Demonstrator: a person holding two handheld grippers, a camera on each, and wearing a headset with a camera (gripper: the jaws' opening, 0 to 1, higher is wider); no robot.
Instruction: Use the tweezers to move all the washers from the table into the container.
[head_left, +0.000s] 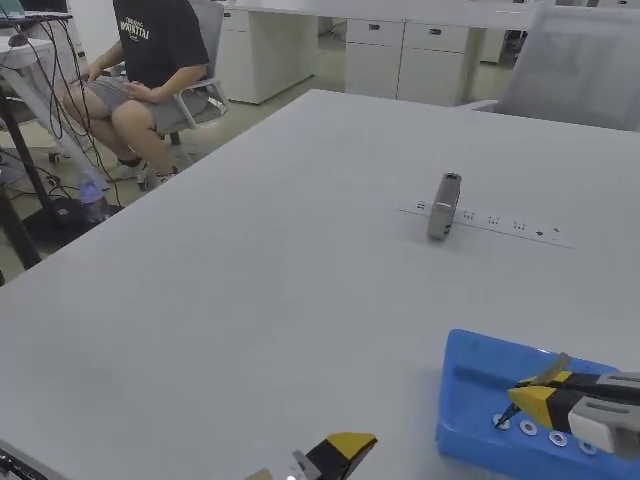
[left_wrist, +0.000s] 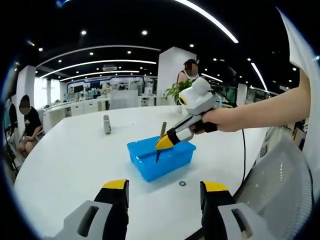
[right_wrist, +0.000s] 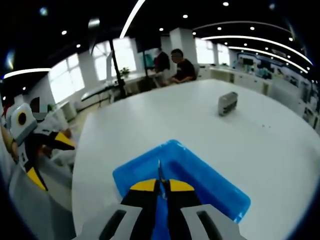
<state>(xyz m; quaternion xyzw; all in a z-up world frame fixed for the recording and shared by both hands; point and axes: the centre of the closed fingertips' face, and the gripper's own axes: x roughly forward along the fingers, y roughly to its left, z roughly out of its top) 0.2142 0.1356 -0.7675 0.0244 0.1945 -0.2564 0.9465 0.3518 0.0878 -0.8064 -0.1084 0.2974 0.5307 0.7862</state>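
1. One washer (left_wrist: 182, 183) is lying on the counter (left_wrist: 75, 160), just beside the near wall of the blue container (left_wrist: 165, 160). Several other washers (head_left: 527, 428) are lying in a row inside the container.
2. The tweezers (left_wrist: 158, 152) are pointing down, with the tip over the inside of the container, near that row. Whether the tip is carrying a washer is too small to tell.
3. The right gripper (right_wrist: 160, 186) is pinching the tweezers, with its jaws pressed together on them.
4. The left gripper (left_wrist: 165, 187) is hovering over the near side of the counter with its jaws spread, and it is holding nothing.
5. If a washer is in the tip, it is probably best to lower the tip close to the container floor and then ease the pinch slowly, so that the washer is not bouncing out.
6. The washer on the counter looks thin and flat. The tip should likely come at a low angle and catch the rim or the hole, with a gentle squeeze, because a hard one may flick it away.
7. The grey object (head_left: 444, 205) is standing well apart and is not disturbing the path.
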